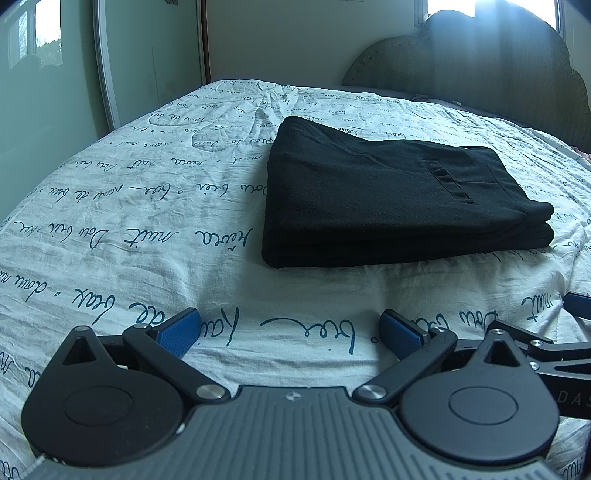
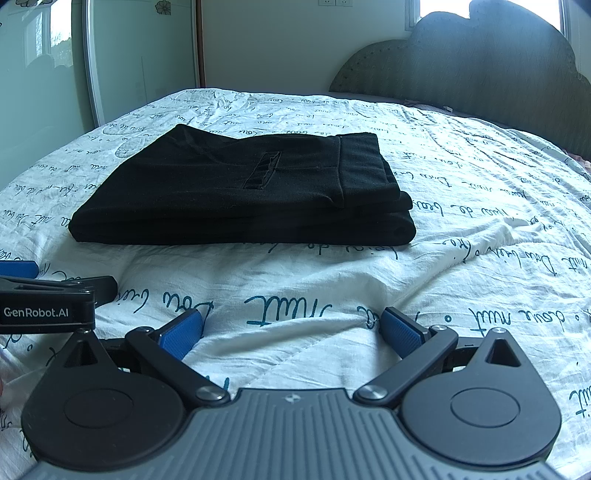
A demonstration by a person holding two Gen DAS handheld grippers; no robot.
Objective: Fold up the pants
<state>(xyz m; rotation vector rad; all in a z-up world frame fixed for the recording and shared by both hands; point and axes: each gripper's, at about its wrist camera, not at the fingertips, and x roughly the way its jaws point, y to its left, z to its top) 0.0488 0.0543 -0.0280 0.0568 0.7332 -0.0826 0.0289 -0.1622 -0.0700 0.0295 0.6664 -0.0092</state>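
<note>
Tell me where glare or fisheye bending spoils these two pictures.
Left wrist view: window glare streaks down over the headboard; the bed bulges. Right wrist view: milder window glare, same bulge; the black pants are sharp but too dark to show much fold detail.

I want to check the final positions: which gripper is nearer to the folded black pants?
Neither is clearly nearer. The left gripper has the folded black pants ahead to its right; the right gripper has them ahead to its left. Both are open, not touching.
</note>
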